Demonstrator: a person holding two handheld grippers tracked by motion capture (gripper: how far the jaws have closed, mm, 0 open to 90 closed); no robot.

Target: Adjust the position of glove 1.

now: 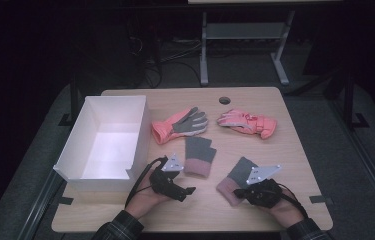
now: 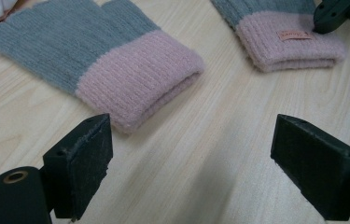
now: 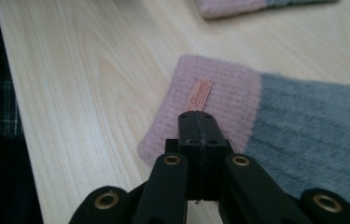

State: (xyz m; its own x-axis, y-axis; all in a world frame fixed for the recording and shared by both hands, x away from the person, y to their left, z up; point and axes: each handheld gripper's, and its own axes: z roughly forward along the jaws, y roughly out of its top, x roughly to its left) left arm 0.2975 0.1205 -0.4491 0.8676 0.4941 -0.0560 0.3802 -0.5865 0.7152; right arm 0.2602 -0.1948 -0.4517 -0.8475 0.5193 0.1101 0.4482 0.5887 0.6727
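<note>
Here, knit glove (image 3: pixel 275 116), orange label (image 3: pixel 199 95) unreadable

Two pink ski gloves (image 1: pixel 180 124) (image 1: pixel 247 122), two grey-and-pink knit gloves (image 1: pixel 198 155) (image 1: pixel 235 179), one white box (image 1: pixel 106 142), two grippers (image 1: pixel 191 190) (image 1: pixel 237 192).

I sit at a light wood-grain desk (image 1: pixel 295 165) with rounded corners and a round cable hole (image 1: pixel 224 100) near its far edge, upper middle of the frame. Strips of dark tape (image 1: pixel 320 199) mark its near corners at lower left and lower right. The floor (image 1: pixel 360 180) around it is grey carpet. Beyond the far edge, at the top of the frame, the room falls into darkness; a grey metal table frame (image 1: pixel 245 45) stands there on two legs, with a tangle of black cables (image 1: pixel 167 62) on the floor to its left. Light falls mainly on my desk.
</note>
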